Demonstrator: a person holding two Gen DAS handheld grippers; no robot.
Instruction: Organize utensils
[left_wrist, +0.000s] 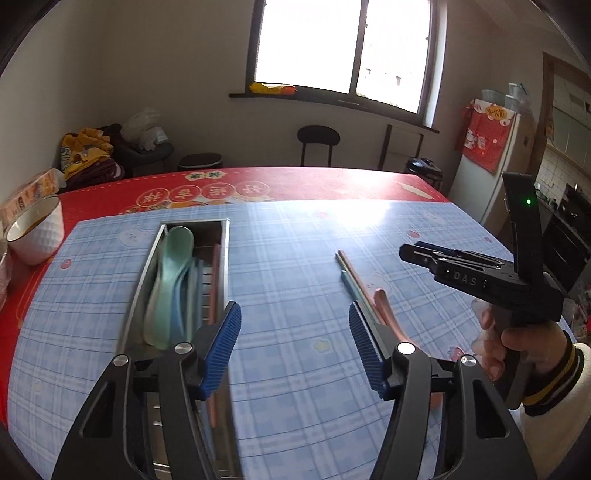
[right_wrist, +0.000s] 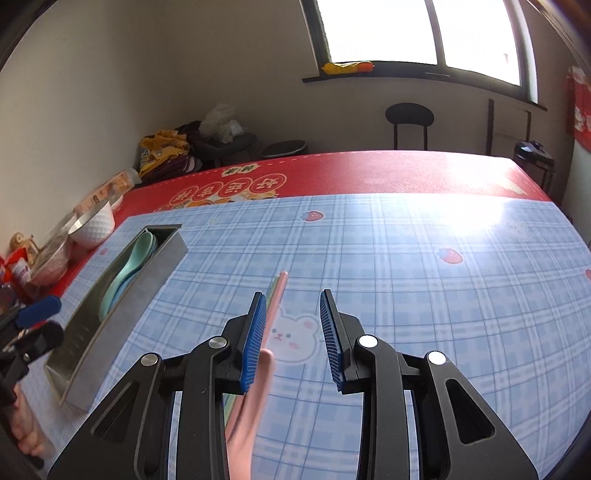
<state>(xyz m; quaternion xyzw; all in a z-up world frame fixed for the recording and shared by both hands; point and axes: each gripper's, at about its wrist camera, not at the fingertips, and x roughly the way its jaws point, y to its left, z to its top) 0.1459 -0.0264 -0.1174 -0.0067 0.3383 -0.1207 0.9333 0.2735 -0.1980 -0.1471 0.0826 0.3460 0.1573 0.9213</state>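
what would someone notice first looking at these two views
Probably the metal tray on the blue checked mat, left of centre, packed with pale green and blue spoons. To its right, loose chopsticks and a pink spoon lie on the mat. The bright window glares off the red tablecloth behind.

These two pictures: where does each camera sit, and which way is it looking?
Left wrist view: sits on the left gripper, looking forward and down over the table at the metal utensil tray and loose chopsticks; the right hand shows.
Right wrist view: sits on the right gripper, looking across the table toward the window; its fingers show, a pink spoon beside them.
Shared: tray, table, window.
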